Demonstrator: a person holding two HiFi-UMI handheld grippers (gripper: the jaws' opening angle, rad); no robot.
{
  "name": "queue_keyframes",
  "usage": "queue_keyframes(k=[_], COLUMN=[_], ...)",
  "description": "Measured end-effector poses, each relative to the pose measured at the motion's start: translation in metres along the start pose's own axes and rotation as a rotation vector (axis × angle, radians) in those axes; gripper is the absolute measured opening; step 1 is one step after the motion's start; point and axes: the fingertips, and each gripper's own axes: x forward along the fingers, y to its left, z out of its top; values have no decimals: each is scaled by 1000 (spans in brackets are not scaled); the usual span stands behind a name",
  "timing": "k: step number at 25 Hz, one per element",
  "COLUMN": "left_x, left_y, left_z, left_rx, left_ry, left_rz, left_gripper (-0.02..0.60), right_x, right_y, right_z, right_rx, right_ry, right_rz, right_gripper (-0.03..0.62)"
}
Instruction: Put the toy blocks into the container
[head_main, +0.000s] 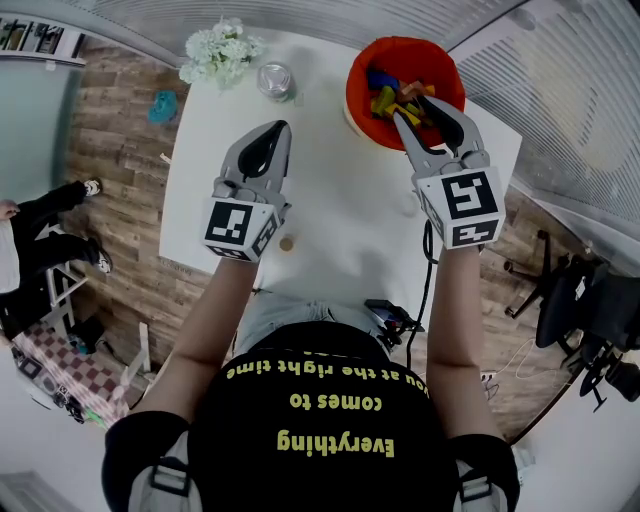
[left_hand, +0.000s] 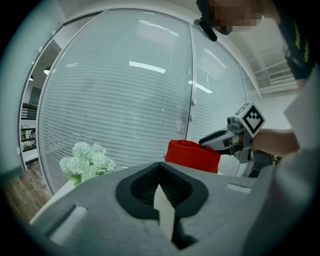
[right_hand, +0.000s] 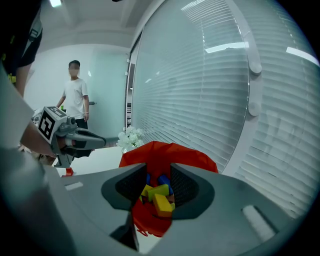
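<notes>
Right gripper view: the right gripper (right_hand: 159, 175), jaws apart and empty, should be lifted straight off the blocks (right_hand: 159, 197) in the container (right_hand: 195, 157) at one o'clock on the tabletop (head_main: 330, 200); the left gripper (head_main: 282, 128) is held with jaws closed.

The left tongs (head_main: 279, 127) and the right tongs (head_main: 420, 108) are grey plastic, smooth and matt. Their black pads (right_hand: 184, 186) look ribbed and rubbery. The red container (head_main: 358, 90) is soft, crinkly cloth. The toy blocks (right_hand: 161, 204) look hard and smooth, with a little shine. The white surface (head_main: 340, 200) is smooth and matt. The floor (head_main: 120, 150) is rough-looking wood planks. The jar (head_main: 274, 80) is shiny.
</notes>
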Motion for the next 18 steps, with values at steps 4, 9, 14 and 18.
queue_keyframes(k=[4,9,14,18], left_x=[-1,0,0,0], left_y=[0,-1,-4,-5], left_z=[-1,-1,0,1], left_rx=[-1,0,0,1], left_ry=[0,0,-2,-4], left_rz=[3,3,1,-1], left_gripper=[0,0,0,0], right_x=[-2,-3,-6,-6], right_y=[-3,-7,-14,-16], right_z=[0,-1,1,1], right_rx=[7,8,19,28], right_ry=[-8,-15,-40,-55], right_rz=[-9,-31,-67,-77], right_gripper=[127,78,17,8])
